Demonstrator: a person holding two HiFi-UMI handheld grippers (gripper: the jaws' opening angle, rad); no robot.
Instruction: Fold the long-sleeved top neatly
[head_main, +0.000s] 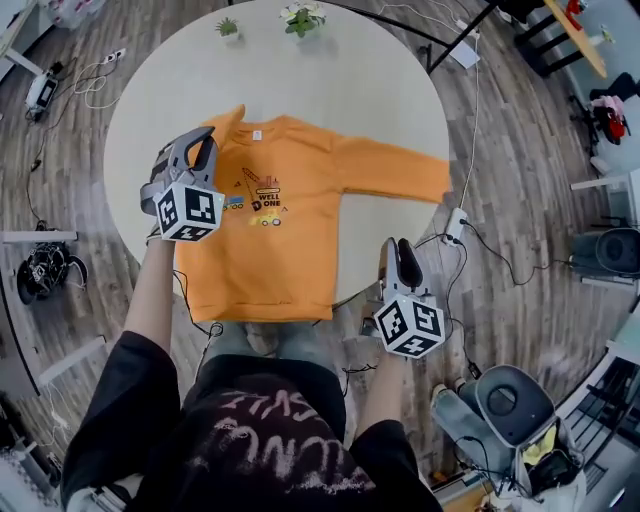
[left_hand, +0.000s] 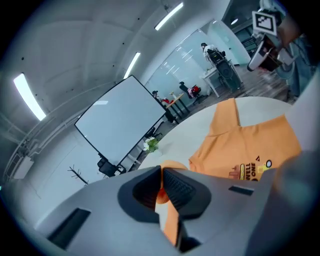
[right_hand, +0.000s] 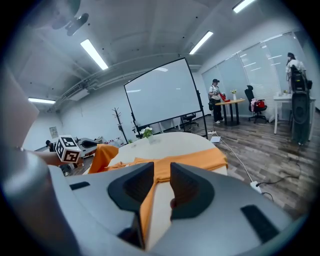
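Orange top (head_main: 285, 235) face-up, one sleeve (left_hand: 170, 220) tight in left tool (head_main: 203, 140) (right tool (head_main: 400, 248) agape)

We stand at a round pale bench (head_main: 380, 90) on a grey wood-plank floor (head_main: 530, 190) strewn with cables (head_main: 487, 243). Beyond it we see a large white screen (right_hand: 162, 92), ceiling strip lights (right_hand: 94, 54), glass partitions (right_hand: 260, 70) and a desk (right_hand: 232, 102).
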